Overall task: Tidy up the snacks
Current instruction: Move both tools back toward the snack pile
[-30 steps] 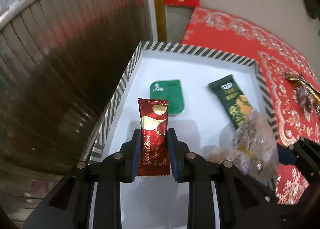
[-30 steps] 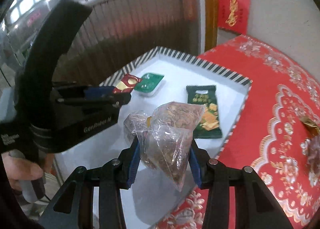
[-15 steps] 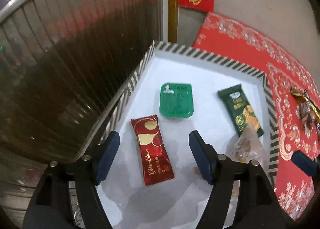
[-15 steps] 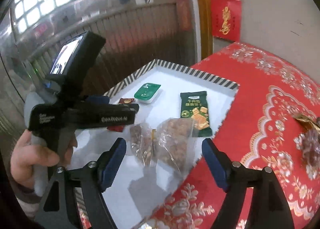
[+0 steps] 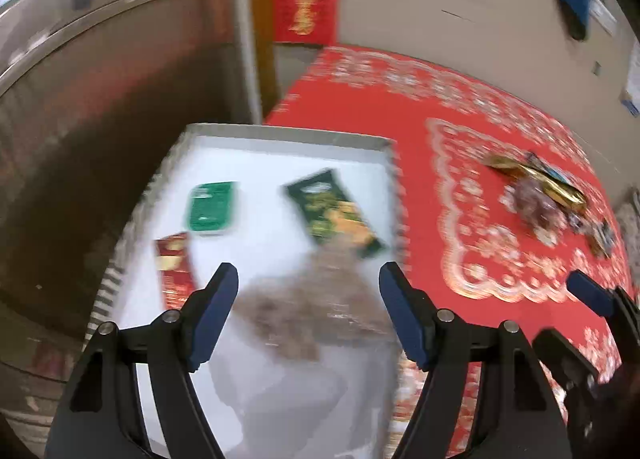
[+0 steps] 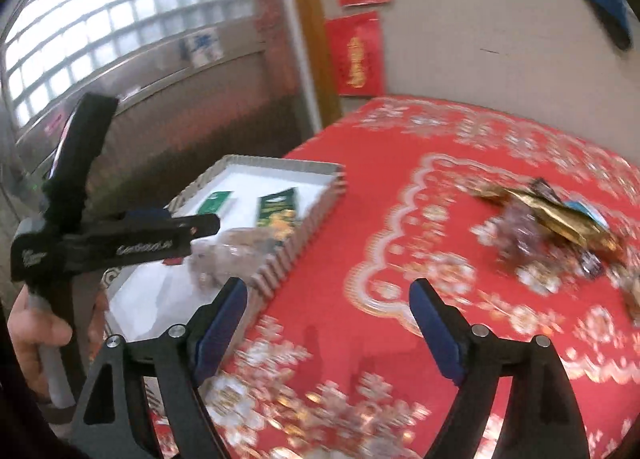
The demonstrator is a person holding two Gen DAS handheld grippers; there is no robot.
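A second ago each gripper was clamped on a snack over the tray; now both have let go and drawn back. The left gripper (image 5: 308, 313) stands wide apart with nothing pressed by its pads, and the red chocolate bar (image 5: 173, 270) it held lies flat on the white floor of the striped tray (image 5: 288, 135), at the near left. The right gripper (image 6: 328, 321) is empty too, its jaws opening further, and it now hangs over the red patterned tablecloth (image 6: 440, 131) to the right of the tray; the clear bag of nuts (image 5: 316, 311) it carried rests in the tray's near right part. Farther in lie the green tub (image 5: 211, 206) at the left and the dark green cracker packet (image 5: 336, 215) just beyond the bag. Well apart, on the cloth at the far right, sits the remaining snack pile (image 6: 548, 227) with a gold wrapper on top. In the right wrist view a hand (image 6: 30, 335) grips the left gripper's handle, whose black body hides part of the tray. Both views are motion-blurred.
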